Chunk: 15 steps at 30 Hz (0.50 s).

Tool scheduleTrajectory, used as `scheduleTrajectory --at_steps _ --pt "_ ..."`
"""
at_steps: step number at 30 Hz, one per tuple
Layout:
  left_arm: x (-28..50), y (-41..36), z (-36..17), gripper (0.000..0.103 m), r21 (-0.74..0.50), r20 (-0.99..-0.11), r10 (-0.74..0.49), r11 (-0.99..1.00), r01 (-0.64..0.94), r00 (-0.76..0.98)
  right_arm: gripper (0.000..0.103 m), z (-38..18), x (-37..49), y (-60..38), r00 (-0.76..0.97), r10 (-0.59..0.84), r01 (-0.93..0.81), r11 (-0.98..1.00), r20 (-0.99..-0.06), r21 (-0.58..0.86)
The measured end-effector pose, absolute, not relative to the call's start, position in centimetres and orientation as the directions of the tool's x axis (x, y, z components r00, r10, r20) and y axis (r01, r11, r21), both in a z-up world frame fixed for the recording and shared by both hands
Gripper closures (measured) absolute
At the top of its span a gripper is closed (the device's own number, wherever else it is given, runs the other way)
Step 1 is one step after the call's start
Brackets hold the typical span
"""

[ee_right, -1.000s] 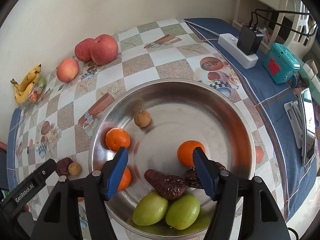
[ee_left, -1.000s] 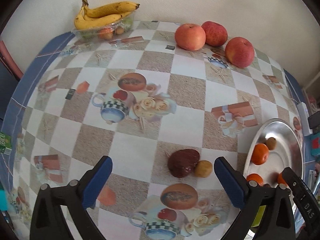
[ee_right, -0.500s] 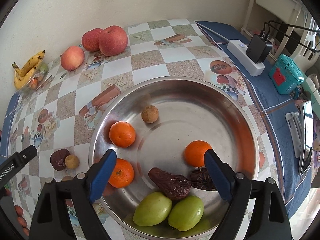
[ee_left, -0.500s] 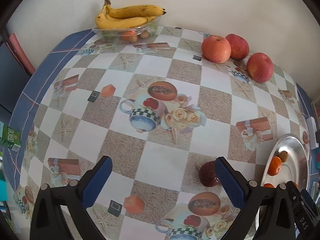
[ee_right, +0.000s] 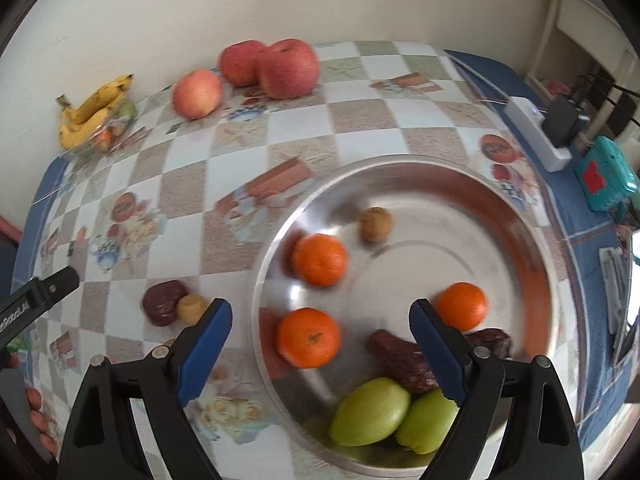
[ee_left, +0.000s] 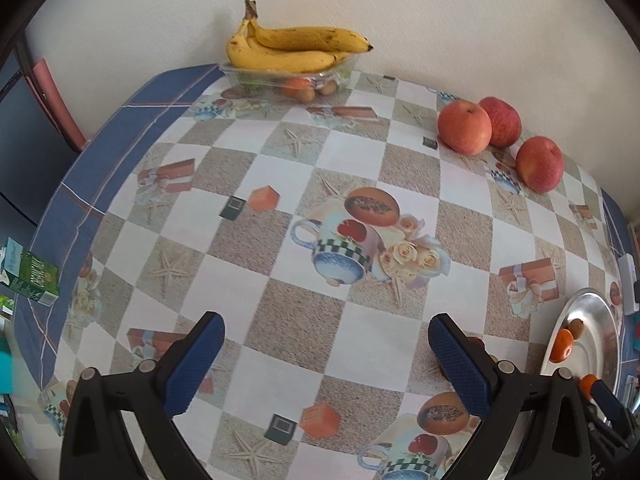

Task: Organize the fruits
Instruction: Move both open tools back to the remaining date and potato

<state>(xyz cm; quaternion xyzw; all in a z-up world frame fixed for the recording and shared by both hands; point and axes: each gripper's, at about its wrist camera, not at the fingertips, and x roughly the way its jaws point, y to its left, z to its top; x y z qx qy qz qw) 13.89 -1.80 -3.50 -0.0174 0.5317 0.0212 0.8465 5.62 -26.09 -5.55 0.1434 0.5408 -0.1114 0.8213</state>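
Observation:
A steel bowl [ee_right: 520, 240] holds three oranges [ee_right: 308, 342], a small brown fruit [ee_right: 375, 224], dark dates [ee_right: 400, 356] and two green fruits [ee_right: 370, 412]. My right gripper [ee_right: 322, 354] is open and empty above the bowl's left side. A dark red date [ee_right: 163, 307] and a small tan fruit [ee_right: 191, 309] lie on the tablecloth left of the bowl. My left gripper [ee_left: 326, 364] is open and empty over bare tablecloth; the bowl [ee_left: 600, 320] is at its right. Three apples [ee_left: 464, 127] and bananas [ee_left: 292, 50] on a clear tray [ee_left: 344, 72] stand by the wall.
A white power strip [ee_right: 536, 134] with a black plug and a teal box [ee_right: 606, 176] lie right of the bowl. A green carton [ee_left: 30, 276] sits past the table's left edge. The wall closes the far side.
My left gripper has swung left and back; the date and tan fruit have slipped behind its right finger. My right gripper has opened wider and shifted left over the bowl.

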Motion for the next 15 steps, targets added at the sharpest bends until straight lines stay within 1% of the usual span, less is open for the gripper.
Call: scheduleTrajectory --at_steps 5,8,12,15 --pt "14.1 0.0 -2.7 0.0 -0.042 -0.891 -0.002 0.996 -0.079 0.454 0.012 -5.1 6.6 -23.1 0.407 0.009 0.264 0.956 -0.913 0.127" --pt "14.2 0.8 -2.3 0.0 -0.063 -0.889 -0.014 0.994 -0.092 0.457 0.012 -4.9 7.1 -21.4 0.423 0.06 0.22 0.961 -0.904 0.167" --pt "14.3 1.5 -2.6 0.0 -0.156 -0.891 -0.096 0.982 -0.101 0.444 0.013 -4.7 7.5 -19.8 0.443 0.093 0.18 0.965 -0.892 0.19" --pt "14.4 1.1 -3.2 0.0 -0.188 -0.899 -0.132 0.978 -0.095 0.419 0.013 -4.6 7.8 -19.2 0.455 0.087 0.164 0.97 -0.886 0.179"
